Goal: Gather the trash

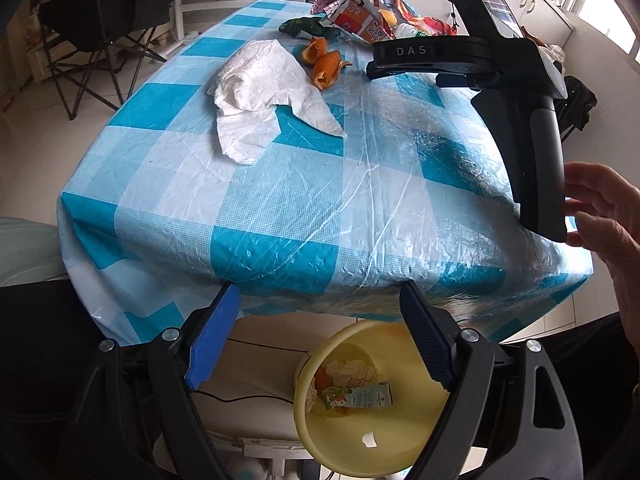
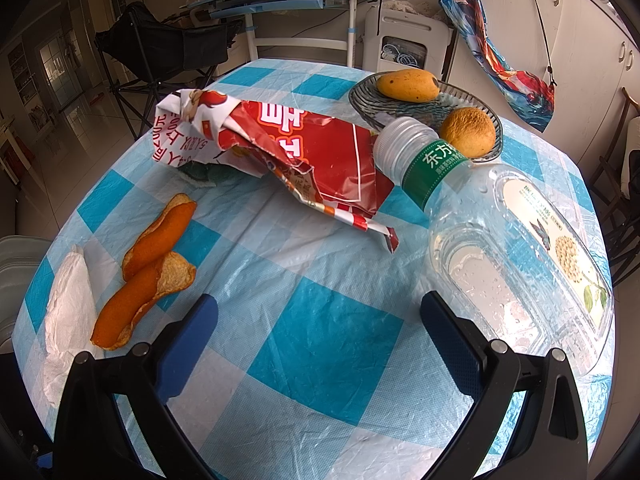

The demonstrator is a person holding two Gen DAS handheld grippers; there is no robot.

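My left gripper [image 1: 320, 296] is open and empty, at the table's near edge above a yellow bin [image 1: 344, 436] that holds a small carton [image 1: 358, 396], peel and crumpled paper. On the table lie a white tissue [image 1: 260, 96], orange peels [image 1: 322, 62] and a red snack bag [image 1: 356, 12]. My right gripper [image 2: 320, 308] is open and empty, low over the cloth. The orange peels [image 2: 148, 264] lie to its left, the tissue [image 2: 66, 320] further left, the torn red bag [image 2: 288, 152] ahead, and a clear plastic bottle [image 2: 500, 240] lies on its side to the right.
The blue-checked tablecloth [image 2: 320, 344] covers the table. A glass plate [image 2: 404, 110] holds a mango [image 2: 408, 85] and an orange [image 2: 467, 131]. The right gripper's black body [image 1: 516, 92] hangs over the table, a bare hand [image 1: 604, 216] by it. A folding chair [image 1: 100, 24] stands far left.
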